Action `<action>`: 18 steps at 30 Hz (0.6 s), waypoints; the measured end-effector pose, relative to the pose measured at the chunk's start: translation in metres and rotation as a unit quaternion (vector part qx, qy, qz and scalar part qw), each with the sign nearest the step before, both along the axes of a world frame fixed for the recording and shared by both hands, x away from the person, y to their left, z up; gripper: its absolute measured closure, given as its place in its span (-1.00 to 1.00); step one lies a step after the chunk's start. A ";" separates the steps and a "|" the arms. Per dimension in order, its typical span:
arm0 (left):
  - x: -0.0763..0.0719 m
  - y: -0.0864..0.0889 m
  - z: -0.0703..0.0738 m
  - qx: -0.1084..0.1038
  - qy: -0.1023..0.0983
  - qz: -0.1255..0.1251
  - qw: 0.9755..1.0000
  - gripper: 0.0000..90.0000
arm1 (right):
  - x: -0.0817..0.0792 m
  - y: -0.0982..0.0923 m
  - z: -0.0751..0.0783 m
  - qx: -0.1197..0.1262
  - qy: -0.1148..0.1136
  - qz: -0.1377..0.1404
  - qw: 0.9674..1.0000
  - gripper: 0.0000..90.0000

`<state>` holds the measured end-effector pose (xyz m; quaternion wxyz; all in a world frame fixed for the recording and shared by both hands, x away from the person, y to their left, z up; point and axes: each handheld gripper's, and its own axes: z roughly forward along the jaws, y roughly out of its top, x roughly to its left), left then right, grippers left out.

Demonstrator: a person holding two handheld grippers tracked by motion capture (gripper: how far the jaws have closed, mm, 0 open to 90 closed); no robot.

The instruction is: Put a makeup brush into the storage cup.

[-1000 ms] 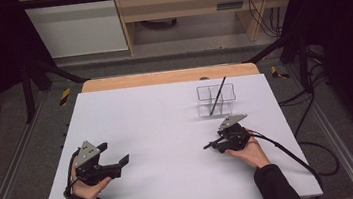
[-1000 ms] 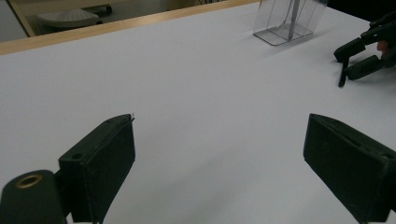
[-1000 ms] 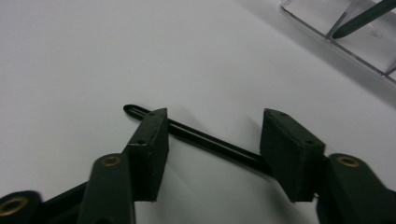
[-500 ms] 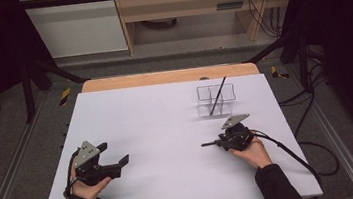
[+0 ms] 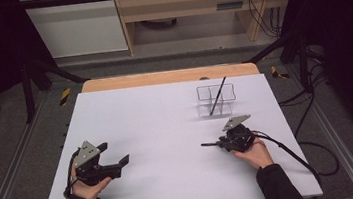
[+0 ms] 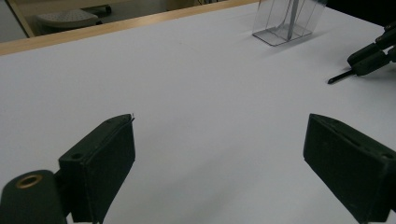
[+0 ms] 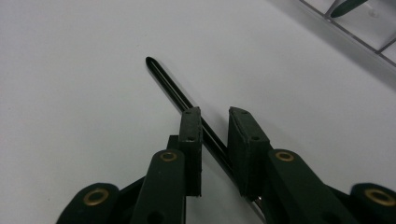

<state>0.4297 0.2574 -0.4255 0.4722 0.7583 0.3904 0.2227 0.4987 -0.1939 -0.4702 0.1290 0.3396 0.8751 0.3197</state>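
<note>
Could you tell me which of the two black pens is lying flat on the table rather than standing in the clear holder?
The pen between the right gripper's jaws lies flat on the table. The other pen leans upright in the clear holder.

— Where do we find things on the table (image 5: 168,130)?

— At its far right part we see the clear holder (image 5: 216,100), and one pen (image 5: 218,95) stands in it, leaning. Nearer to us, in front of the holder, the right gripper (image 5: 218,144) lies low over the table, and a second pen (image 7: 177,93) lies on the surface between its jaws, with the tip sticking out to the left.

— And the left side?

— There the left gripper (image 5: 115,154) is at the near left, well apart from the right one. The bare table lies between them. Behind the table we see a shelf (image 5: 190,12).
</note>
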 end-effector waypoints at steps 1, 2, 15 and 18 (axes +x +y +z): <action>0.000 0.000 0.000 0.000 0.000 0.000 1.000 -0.81 | 0.000 0.001 -0.001 0.001 -0.002 0.003 1.000 0.66; 0.000 0.000 0.000 0.000 0.000 0.000 1.000 -0.81 | 0.000 0.001 -0.001 0.000 -0.002 0.004 1.000 0.66; 0.000 0.000 0.000 -0.003 -0.001 0.001 1.000 -0.81 | -0.007 0.002 0.001 -0.002 0.017 0.015 1.000 0.78; -0.001 -0.001 0.000 -0.003 -0.001 0.000 1.000 -0.81 | -0.009 0.002 0.002 -0.002 0.020 0.020 1.000 0.81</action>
